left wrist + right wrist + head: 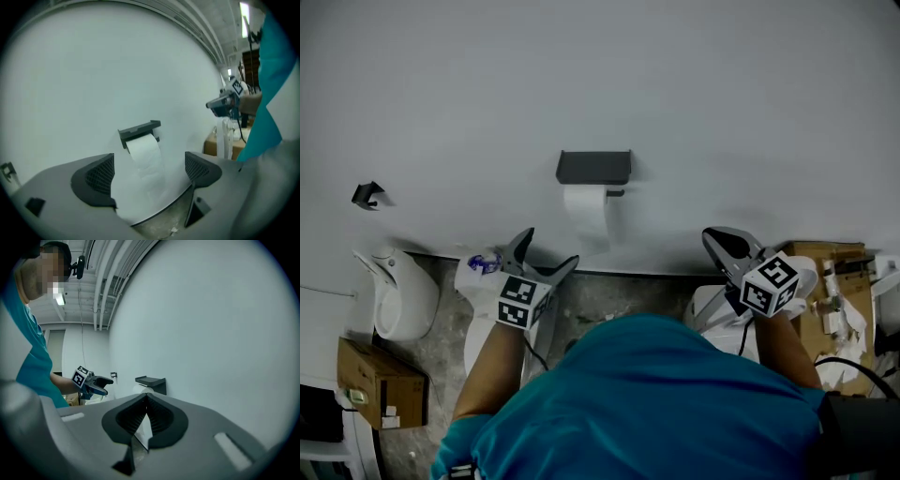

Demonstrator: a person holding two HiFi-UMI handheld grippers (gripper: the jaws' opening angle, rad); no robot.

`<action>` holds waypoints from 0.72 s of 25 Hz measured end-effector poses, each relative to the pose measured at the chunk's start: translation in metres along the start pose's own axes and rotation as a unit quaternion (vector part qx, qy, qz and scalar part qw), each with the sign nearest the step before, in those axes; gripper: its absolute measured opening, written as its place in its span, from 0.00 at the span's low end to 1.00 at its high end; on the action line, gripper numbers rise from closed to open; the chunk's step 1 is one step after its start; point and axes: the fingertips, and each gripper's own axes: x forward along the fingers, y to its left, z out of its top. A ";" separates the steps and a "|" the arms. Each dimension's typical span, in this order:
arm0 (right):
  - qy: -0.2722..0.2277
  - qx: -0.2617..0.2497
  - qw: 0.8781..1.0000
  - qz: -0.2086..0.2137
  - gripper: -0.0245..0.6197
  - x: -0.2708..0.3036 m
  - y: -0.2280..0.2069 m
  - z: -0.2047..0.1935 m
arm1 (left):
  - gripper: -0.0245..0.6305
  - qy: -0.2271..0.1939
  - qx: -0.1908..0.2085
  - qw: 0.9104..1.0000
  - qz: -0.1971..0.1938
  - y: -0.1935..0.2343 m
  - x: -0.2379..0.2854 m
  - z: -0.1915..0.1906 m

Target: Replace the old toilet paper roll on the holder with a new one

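Two grippers are up facing the wall [722, 112], neither touching anything.

Left gripper [147, 174]: jaws spread wide, nothing between them. Through the gap I see the dark holder [139, 130] and the old roll [145, 152] under it, with a tail of paper hanging down. I read the wide spread as readiness to take the roll by its sides.

Right gripper [146, 414]: jaws pressed together on nothing, pointing toward the holder from the right and well apart from it. My judgement is that it is the helping tool, perhaps to steady the holder, so it has no reason to open.

The old roll sits on the wall-mounted holder, above the floor [609, 300] line and between the two grippers in the head view. The task looks to be at its start, with the old roll not yet off.

New roll: I cannot pick it out with certainty. A white bundle [473, 281] lies low beside the left gripper, and cardboard boxes [825, 251] are off to the right.
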 end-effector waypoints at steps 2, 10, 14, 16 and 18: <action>-0.002 -0.002 1.000 -0.007 0.04 0.010 0.007 0.005 | 0.76 -0.027 -0.050 0.998 -0.023 0.014 -0.007 0.012; -0.017 0.004 0.999 -0.035 0.04 0.059 0.042 0.025 | 0.72 -0.132 -0.178 0.966 -0.130 0.067 -0.029 0.055; -0.024 0.007 0.999 -0.047 0.04 0.078 0.055 0.037 | 0.54 -0.175 -0.220 0.944 -0.173 0.087 -0.041 0.071; -0.027 0.006 0.998 -0.052 0.04 0.086 0.060 0.043 | 0.42 -0.191 -0.235 0.935 -0.184 0.098 -0.046 0.075; -0.028 0.003 0.998 -0.057 0.04 0.091 0.063 0.049 | 0.33 -0.203 -0.250 0.926 -0.194 0.108 -0.049 0.076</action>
